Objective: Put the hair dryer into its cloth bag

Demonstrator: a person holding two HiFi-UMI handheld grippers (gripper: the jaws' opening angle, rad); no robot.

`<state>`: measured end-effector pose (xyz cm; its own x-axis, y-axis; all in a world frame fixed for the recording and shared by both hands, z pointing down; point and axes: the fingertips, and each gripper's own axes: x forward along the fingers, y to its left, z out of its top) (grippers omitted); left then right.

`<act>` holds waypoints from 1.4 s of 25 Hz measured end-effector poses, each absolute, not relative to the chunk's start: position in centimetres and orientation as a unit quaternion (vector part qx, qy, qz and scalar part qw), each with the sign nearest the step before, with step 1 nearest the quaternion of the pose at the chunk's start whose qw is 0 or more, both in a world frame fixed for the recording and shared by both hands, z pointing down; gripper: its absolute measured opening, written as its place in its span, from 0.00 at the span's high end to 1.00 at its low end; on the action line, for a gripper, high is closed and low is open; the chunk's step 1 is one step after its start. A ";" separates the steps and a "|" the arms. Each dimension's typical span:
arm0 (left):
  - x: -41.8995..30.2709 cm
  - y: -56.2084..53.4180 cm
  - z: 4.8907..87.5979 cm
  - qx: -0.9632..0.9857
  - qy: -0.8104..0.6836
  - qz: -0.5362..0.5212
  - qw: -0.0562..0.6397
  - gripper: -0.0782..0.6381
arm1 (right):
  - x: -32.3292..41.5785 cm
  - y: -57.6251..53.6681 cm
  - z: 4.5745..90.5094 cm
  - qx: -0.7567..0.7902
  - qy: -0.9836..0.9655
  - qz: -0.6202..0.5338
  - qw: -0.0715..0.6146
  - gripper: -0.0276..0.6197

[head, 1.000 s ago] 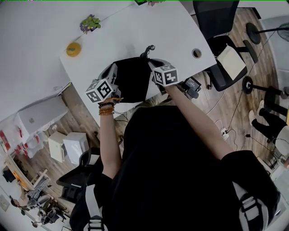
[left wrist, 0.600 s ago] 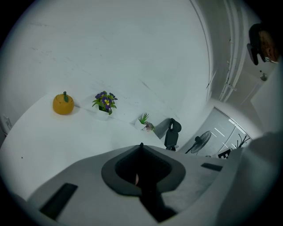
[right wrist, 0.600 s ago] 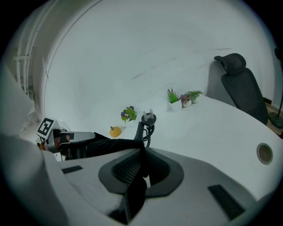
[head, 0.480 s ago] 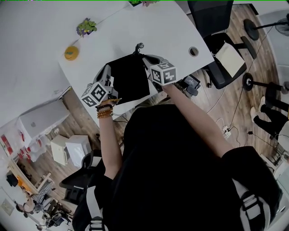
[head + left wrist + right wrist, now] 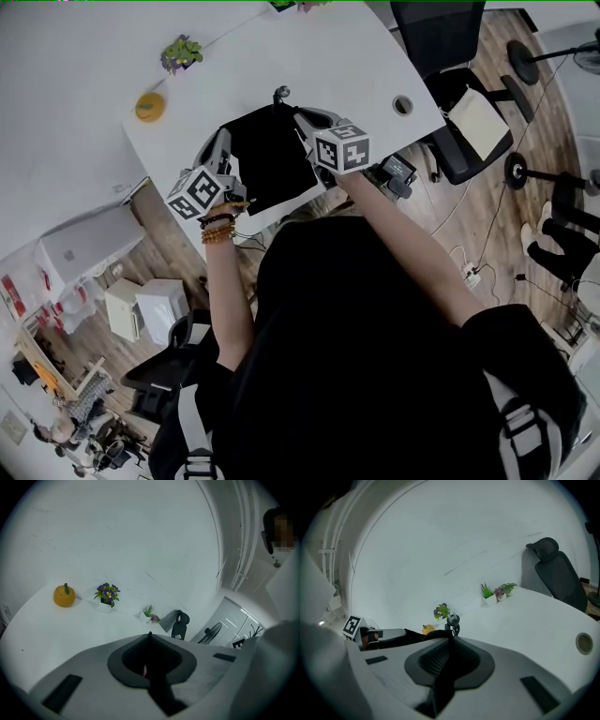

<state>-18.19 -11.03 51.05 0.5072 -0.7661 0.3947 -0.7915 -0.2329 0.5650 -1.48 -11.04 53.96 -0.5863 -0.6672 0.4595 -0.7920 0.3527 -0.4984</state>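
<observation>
Clenched jaws on left gripper [image 5: 150, 638]: pinches a fold of the black cloth bag [image 5: 270, 155] at its left edge. Same on right gripper [image 5: 450, 638]: clamps the bag's right edge, dark fabric wedged between the pads. Holds the bag spread between the two grips, over the near part of the white table [image 5: 356, 56]. Reads as a two-point hold, chosen to stretch the cloth flat and stop the load tipping out to either side. Cannot see the hair dryer itself; probably lies inside the bag, with only the plug [image 5: 279, 94] showing at the far end. Leaves the orange ornament [image 5: 148, 105] and potted flowers [image 5: 181, 54] untouched, far left on the table, well apart from the bag.
</observation>
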 end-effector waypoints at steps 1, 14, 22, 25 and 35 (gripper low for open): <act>-18.2 -11.0 50.9 0.785 -0.497 0.016 0.370 0.84 | -1.5 -11.1 53.7 0.446 -0.818 0.352 0.085 0.88; -18.9 -10.1 49.2 0.786 -0.502 -0.003 0.362 0.84 | -2.0 -11.2 52.0 0.445 -0.824 0.344 0.062 0.88; -18.5 -9.9 48.0 0.791 -0.500 -0.004 0.353 0.84 | -1.8 -11.0 51.3 0.446 -0.828 0.335 0.058 0.88; -18.3 -9.7 47.7 0.792 -0.499 -0.009 0.351 0.84 | -1.6 -10.8 51.0 0.447 -0.828 0.333 0.056 0.88; -18.3 -9.3 46.3 0.791 -0.502 -0.023 0.348 0.84 | -1.7 -10.3 49.5 0.441 -0.833 0.331 0.043 0.88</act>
<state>-18.30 -9.25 46.30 0.4953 -0.8101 0.3138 -0.7784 -0.2535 0.5744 -1.66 -10.30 49.46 -0.6072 -0.7062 0.3643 -0.7634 0.3912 -0.5140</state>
